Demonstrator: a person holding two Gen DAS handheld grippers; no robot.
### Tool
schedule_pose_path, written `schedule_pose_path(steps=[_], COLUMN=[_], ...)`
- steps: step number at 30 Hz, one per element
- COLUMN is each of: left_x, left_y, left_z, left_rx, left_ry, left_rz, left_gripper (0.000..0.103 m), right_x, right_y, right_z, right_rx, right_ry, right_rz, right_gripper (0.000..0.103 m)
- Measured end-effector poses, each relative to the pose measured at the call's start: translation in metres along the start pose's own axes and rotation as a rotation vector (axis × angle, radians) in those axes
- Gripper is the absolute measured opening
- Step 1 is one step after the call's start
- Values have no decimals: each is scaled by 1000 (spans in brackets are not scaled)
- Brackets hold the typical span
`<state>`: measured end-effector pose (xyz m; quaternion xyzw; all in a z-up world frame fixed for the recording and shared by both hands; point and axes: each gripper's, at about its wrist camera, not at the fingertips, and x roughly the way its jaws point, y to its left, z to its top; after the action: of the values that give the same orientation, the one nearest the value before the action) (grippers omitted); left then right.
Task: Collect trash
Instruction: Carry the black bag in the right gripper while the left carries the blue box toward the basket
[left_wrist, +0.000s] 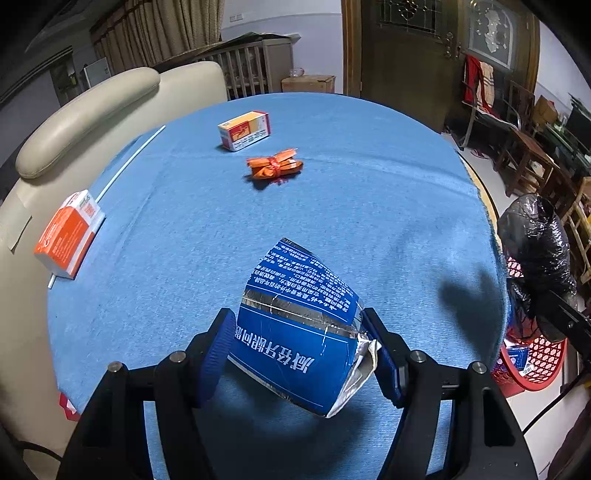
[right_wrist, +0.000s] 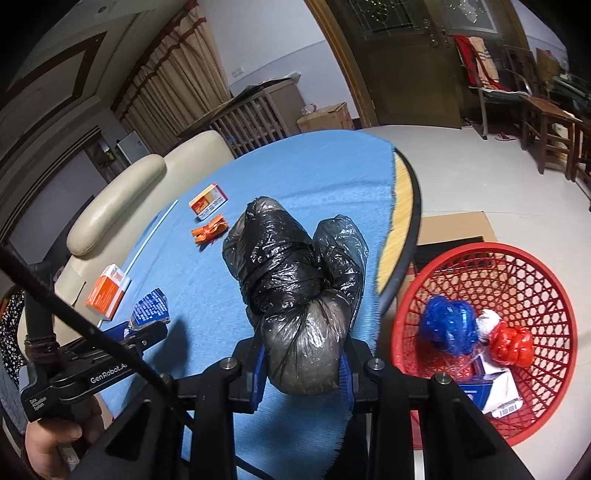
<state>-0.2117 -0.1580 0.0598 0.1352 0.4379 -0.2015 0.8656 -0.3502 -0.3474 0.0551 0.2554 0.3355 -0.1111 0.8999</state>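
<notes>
Two pieces are in hand: left tongs (left_wrist: 299, 343) clamp a torn blue carton (left_wrist: 299, 325), right tongs (right_wrist: 303, 373) squeeze a knotted black bag (right_wrist: 291, 280), both above the worktop (left_wrist: 369, 206). Red basket (right_wrist: 535, 280) holds some trash; two boxes, an orange wrapper remain.

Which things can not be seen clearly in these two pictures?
- Red basket: near rim hidden by the right gripper, right wrist view.
- Black bag: contents hidden by opaque plastic.
- Orange-white box: print too small, left wrist view.
</notes>
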Motion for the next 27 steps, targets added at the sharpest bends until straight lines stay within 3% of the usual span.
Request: schedule_pose_path(steps=[27], left_x=[-2], left_y=[-87], left_z=[11], left_rx=[170], left_ry=[-18], left_rz=[-64], left_gripper=[70], right_x=[-62], right_y=[-126], right_z=[-5], right_rx=[206], right_ry=[-93], right_rz=[-210], right_gripper=[33])
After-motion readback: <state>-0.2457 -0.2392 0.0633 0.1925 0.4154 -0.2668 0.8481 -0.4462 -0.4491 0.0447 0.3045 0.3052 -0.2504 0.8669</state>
